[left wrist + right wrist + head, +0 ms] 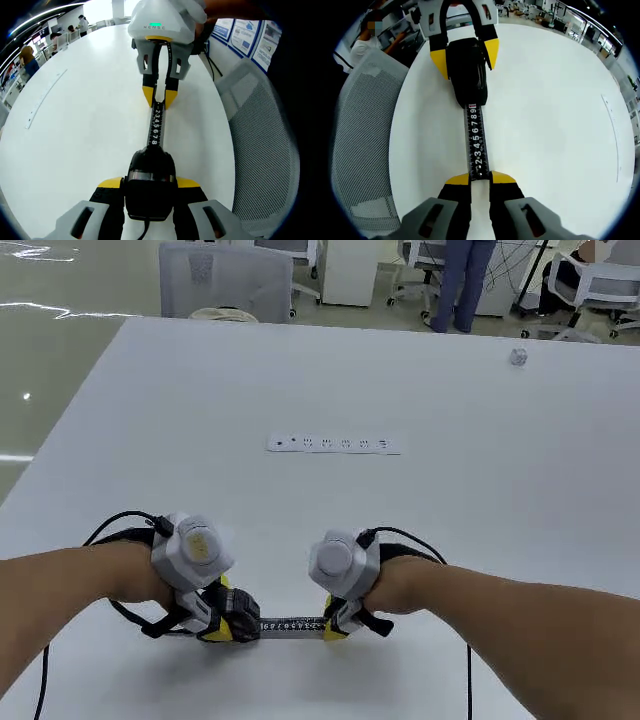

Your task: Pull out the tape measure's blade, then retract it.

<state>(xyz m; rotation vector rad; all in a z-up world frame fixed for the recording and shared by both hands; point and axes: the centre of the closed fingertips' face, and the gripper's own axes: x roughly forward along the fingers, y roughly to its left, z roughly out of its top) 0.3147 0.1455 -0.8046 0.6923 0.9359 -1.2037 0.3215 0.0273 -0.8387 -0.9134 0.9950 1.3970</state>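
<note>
Head view: left gripper [226, 618] clamps boxy black tape measure [246, 621]; right gripper [334, 625] pinches its flat blade [290, 625].

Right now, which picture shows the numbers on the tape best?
The right gripper view: the blade runs up the middle, numbers big and sharp. The left gripper view shows it smaller; the head view shows a thin strip, numbers unreadable.

Looks across a wide white table [420, 390] with a flat white socket strip [333, 444] lying near its middle. Meets a grey mesh-backed office chair [225, 282] at the far edge. Beyond, takes in glossy pale floor [60, 350] streaked with reflected light, a white cabinet [350, 270], a standing person in blue trousers [462, 285].
</note>
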